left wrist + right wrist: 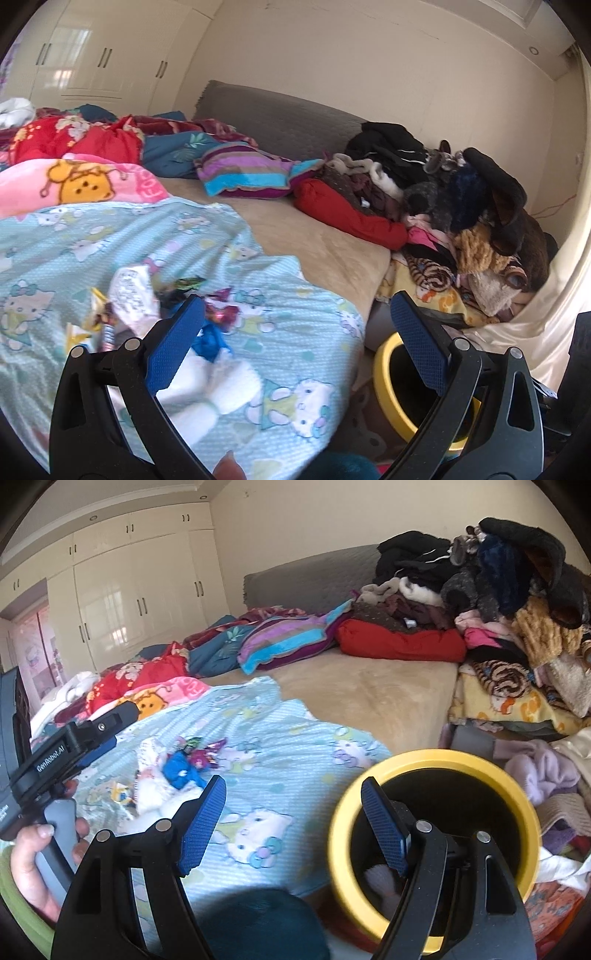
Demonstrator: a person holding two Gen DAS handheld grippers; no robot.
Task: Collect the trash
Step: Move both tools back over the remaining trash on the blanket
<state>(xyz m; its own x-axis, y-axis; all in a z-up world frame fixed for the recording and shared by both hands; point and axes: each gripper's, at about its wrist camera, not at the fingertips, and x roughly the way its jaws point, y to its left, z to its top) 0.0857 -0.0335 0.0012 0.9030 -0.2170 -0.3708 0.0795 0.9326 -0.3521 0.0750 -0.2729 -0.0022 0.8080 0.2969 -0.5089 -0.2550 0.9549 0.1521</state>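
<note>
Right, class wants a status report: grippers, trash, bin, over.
Left gripper open, empty. Right gripper open, empty, beside yellow bin. Wrappers on blue blanket, uncollected. Nothing blocking.

cream walls, glossy white wardrobe [129,602] catching daylight, grey padded headboard [280,118] behind a cluttered bed [369,698].

The trash [177,771], a loose heap of crumpled white, blue and purple wrappers, lies on the light blue blanket [280,746]. The yellow-rimmed bin [436,760] stands upright just beside the blanket, with something white inside.
</note>
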